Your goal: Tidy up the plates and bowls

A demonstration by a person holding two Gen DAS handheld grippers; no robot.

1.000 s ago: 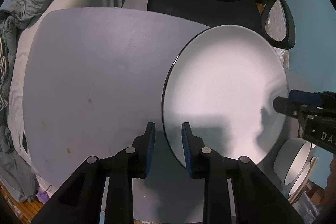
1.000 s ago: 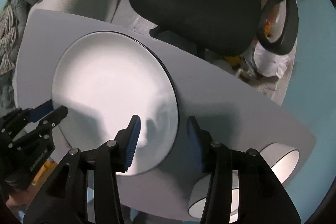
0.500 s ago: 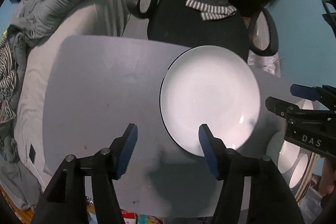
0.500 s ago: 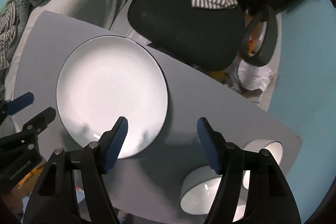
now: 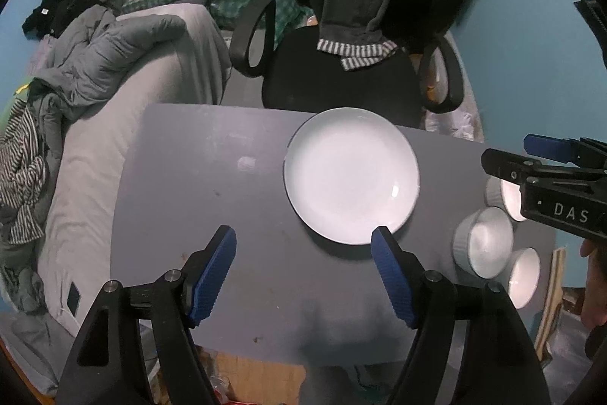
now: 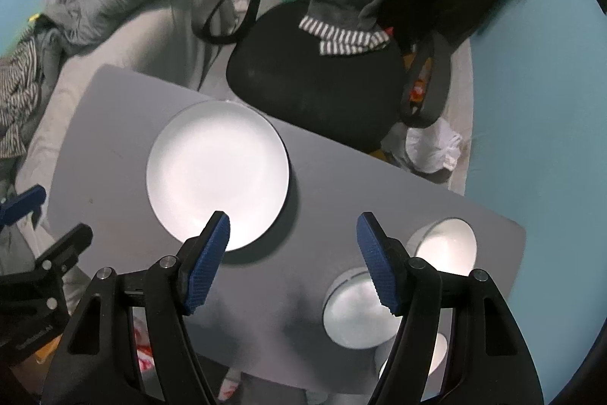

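A white plate (image 5: pixel 351 173) lies flat on the grey table (image 5: pixel 212 207), toward its far edge; it also shows in the right wrist view (image 6: pixel 216 169). Three white bowls sit at the table's right end: one ribbed bowl (image 5: pixel 481 240), one behind it (image 5: pixel 500 194), one at the near corner (image 5: pixel 525 276). In the right wrist view the bowls (image 6: pixel 354 310) (image 6: pixel 445 245) lie right of the plate. My left gripper (image 5: pixel 303 272) is open and empty, high above the table near the plate's front rim. My right gripper (image 6: pixel 292 260) is open and empty, above the gap between plate and bowls.
A black office chair (image 5: pixel 341 78) with clothes draped on it stands behind the table. A bed (image 5: pixel 125 93) with a grey jacket lies to the left. A teal wall (image 6: pixel 531 120) is on the right. Clutter lies on the floor below the table's near edge.
Both grippers opened wide, let go of the plate and rose back from the table. The plate now lies flat and the bowls have come into view.
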